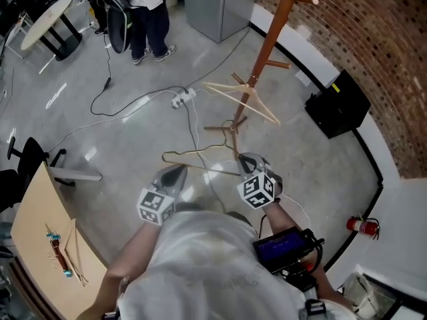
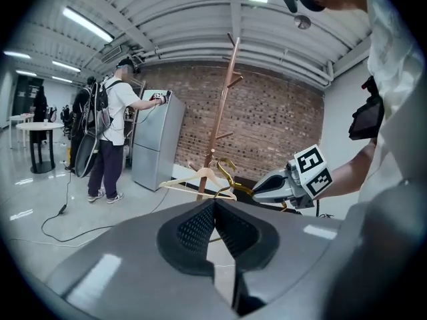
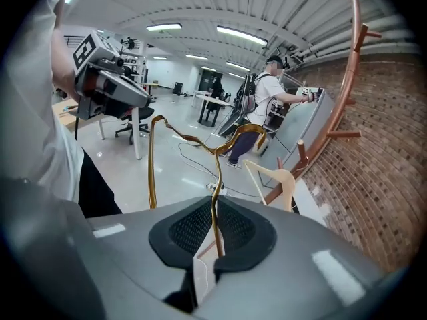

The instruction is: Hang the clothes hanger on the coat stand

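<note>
Head view: you hold a gold wire hanger (image 1: 197, 151) in the air above the floor, in front of your body. Its long axis runs across, from the left gripper (image 1: 179, 172) to the right gripper (image 1: 248, 160), and its hook points away from you toward the foot of the coat stand (image 1: 268, 42). The stand rises ahead and to your right, close to the brick wall (image 1: 373, 39), and a pale wooden hanger (image 1: 243, 99) already hangs on a low peg. The right gripper is the nearer of the two to the stand. Left gripper view: your left jaws stand together with nothing seen between the pads. The gold hanger shows beyond them, with the stand straight behind it. Right gripper view: your right jaws are closed narrow on the gold wire, which runs up out of the pads and bends away toward the left gripper. The stand leans through the right of this view, its free pegs above the level of the hook. Judgement: the coming move turns on carrying the hook forward, right and up to a free peg, led by the right hand.
</note>
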`<state>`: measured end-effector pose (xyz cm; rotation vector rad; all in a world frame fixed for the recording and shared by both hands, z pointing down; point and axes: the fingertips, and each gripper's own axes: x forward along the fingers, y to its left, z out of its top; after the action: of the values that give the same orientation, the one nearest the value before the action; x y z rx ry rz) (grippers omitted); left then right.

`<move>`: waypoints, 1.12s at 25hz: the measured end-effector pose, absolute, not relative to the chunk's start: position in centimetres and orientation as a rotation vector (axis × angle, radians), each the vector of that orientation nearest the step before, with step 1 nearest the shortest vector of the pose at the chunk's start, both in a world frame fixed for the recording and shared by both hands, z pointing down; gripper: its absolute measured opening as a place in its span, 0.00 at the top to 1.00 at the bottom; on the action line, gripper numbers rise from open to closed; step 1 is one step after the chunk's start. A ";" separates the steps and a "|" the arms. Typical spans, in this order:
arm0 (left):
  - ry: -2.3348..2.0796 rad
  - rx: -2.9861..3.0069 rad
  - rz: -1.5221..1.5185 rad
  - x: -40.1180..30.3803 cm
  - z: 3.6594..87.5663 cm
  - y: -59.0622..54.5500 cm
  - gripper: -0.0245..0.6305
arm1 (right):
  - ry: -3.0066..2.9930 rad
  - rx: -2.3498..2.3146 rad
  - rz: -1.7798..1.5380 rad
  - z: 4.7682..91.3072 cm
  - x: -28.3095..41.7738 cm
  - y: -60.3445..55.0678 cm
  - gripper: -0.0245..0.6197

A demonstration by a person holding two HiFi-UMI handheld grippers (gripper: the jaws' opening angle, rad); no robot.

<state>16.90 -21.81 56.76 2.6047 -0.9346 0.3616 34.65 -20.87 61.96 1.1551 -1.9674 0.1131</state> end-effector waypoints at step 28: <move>-0.514 2.736 0.347 23.7 54.5 -34.8 0.96 | -1.563 1.568 -0.076 58.8 43.8 -33.1 0.91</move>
<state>23.73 -34.84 54.50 2.7355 -0.5136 0.3470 43.82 -33.08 58.85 1.5682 -1.5632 -0.0760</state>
